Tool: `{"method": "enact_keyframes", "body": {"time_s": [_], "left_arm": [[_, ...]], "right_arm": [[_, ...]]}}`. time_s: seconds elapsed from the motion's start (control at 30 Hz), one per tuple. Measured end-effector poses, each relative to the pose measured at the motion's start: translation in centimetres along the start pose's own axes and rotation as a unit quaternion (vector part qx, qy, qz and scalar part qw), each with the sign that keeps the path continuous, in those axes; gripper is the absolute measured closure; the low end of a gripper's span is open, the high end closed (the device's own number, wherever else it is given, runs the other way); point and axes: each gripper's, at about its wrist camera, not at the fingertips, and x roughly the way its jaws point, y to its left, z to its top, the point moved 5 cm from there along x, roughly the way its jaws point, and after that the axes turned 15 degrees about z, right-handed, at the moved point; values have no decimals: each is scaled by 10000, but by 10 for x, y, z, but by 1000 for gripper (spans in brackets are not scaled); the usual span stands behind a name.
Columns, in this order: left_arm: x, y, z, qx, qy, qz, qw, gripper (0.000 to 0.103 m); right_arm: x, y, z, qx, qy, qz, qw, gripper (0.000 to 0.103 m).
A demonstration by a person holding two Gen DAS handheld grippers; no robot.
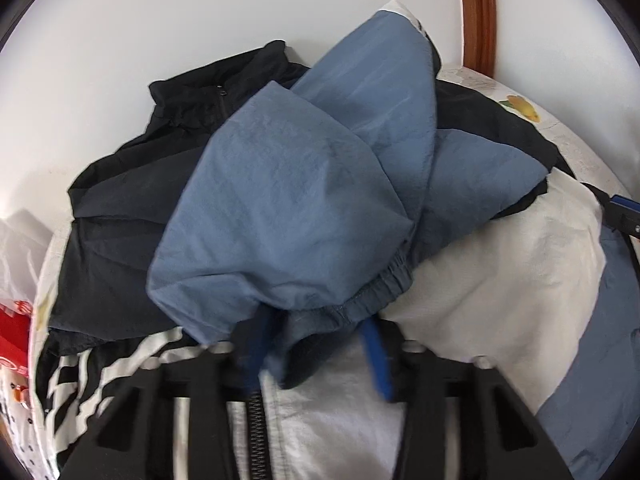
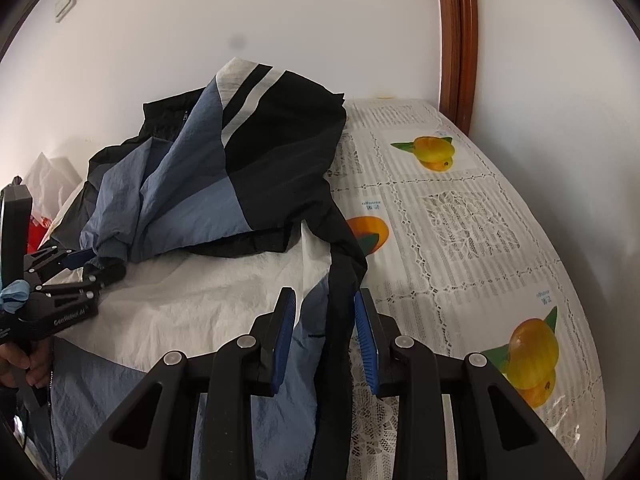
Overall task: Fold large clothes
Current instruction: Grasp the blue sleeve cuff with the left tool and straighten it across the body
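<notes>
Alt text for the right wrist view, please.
The open right gripper straddles a black edge of a blue, black and white jacket on a fruit-print tablecloth. At left, the left gripper pinches its blue sleeve.

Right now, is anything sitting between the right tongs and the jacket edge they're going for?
Nothing visible. The right tongs are open and already straddle the jacket's black edge strip, with only the fruit-print tablecloth beside it. The left tongs grip the blue sleeve cuff off to the side, not in between.
</notes>
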Motion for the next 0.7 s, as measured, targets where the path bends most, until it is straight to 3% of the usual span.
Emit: {"method": "enact_keyframes", "body": {"time_s": [0.13,0.27,0.7], "left_arm": [[-2,14,3,-173,103,-240,9995,82],[-12,44,8,-603,85,-425,9972,86],[-15,175,4,-1847,-154,-94,9826,88]], "right_arm": [[0,7,2,-54,14,-26,10000,73],[-2,19,12,-166,-26,-51,9998,73],[14,77,57,-561,-192,-11,9982,73]]}}
